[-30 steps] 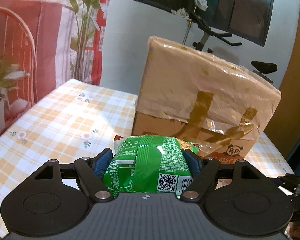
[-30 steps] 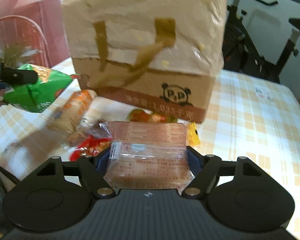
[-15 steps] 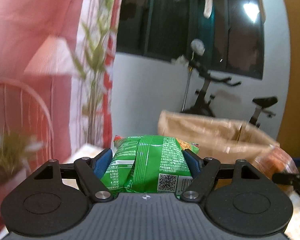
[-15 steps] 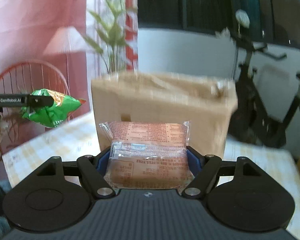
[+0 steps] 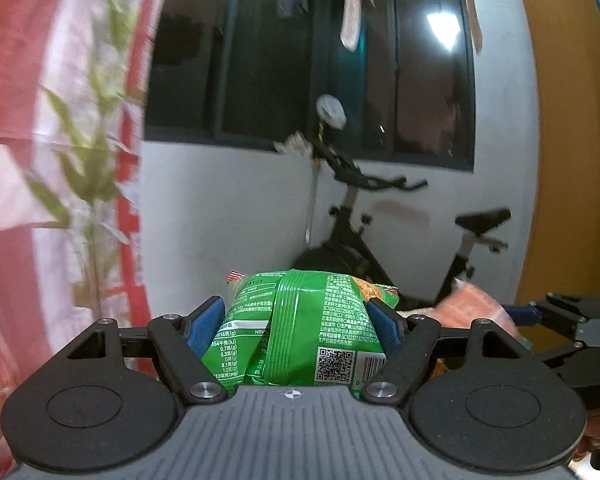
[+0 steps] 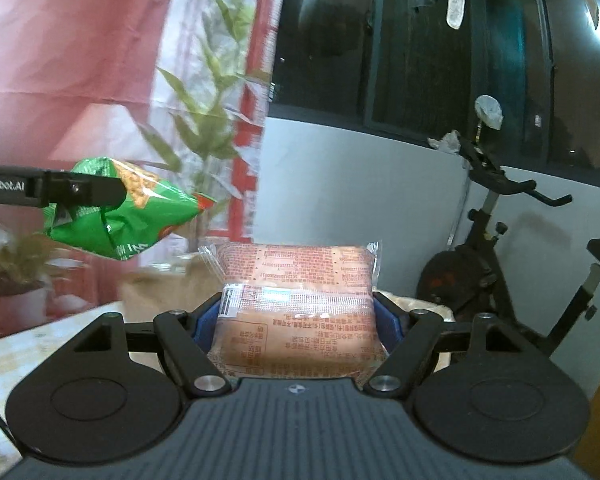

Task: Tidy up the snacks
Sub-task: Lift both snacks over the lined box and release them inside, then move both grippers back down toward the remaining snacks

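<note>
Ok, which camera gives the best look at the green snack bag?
The left wrist view: the green snack bag fills the centre, gripped between the left gripper pads, its printed back and QR code readable. The right wrist view shows it smaller at the left edge, side-on and crumpled, partly hidden by that gripper's finger.

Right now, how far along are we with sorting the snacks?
Picked up: the left tool grips a green snack bag, the right tool an orange-brown snack pack, both held in the air. Left to do: put both away. The cardboard box is barely visible, so its contents can't be judged.
</note>
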Motion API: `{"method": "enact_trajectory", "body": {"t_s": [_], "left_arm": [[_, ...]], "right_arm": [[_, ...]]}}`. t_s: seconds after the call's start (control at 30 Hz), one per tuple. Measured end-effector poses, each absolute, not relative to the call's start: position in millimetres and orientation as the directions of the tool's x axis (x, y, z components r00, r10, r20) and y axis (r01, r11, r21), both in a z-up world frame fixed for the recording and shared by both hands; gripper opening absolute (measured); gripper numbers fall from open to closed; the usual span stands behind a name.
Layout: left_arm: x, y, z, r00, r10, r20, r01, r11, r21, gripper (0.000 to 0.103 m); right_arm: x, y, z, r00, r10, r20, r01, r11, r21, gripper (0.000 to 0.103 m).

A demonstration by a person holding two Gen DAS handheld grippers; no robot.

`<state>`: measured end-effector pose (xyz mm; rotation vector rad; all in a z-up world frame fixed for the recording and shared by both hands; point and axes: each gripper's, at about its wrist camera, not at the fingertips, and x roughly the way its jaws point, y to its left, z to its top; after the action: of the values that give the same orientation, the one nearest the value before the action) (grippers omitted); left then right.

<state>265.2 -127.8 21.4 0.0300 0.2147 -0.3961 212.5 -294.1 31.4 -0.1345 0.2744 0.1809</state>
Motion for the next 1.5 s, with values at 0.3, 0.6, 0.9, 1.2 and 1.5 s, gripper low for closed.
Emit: {"method": "enact_trajectory", "body": {"t_s": [0.3,0.6,0.9,1.2,1.5], "left_arm": [[351.5,-150.8,-15.6,0.805,-0.449,-0.388,0.423,0.892,-0.156,0.080],[359.3,-152.1,-28.0,0.789,-0.425,-0.444,0.418,0.901,-0.119,0.089],[313.7,-122.1,-8.8,0.821,-0.403,-0.405,0.405,0.910,-0.087,0.089],[251.8,-70.9,-14.0,0.855,-0.372,-0.361,0.362,0.927,-0.098,0.089],[219.7,-44.9,-59.3,0.872,-0.302,-0.385,0.253,0.952,-0.173,0.088]], "right_arm": [[284.3,-308.1,3.7,0.892,0.081,-0.444,-0.124,0.990,-0.069,0.077],[285.6,-317.4,-9.8,0.872,0.084,-0.482,-0.100,0.995,-0.007,0.089],[248.1,-312.1,6.1,0.904,0.118,-0.411,-0.123,0.992,0.014,0.090],[184.9,-304.6,5.9,0.935,0.172,-0.309,-0.158,0.985,0.071,0.090],[131.9,-301.4,-34.8,0.952,0.160,-0.260,-0.154,0.987,0.046,0.090]]}}
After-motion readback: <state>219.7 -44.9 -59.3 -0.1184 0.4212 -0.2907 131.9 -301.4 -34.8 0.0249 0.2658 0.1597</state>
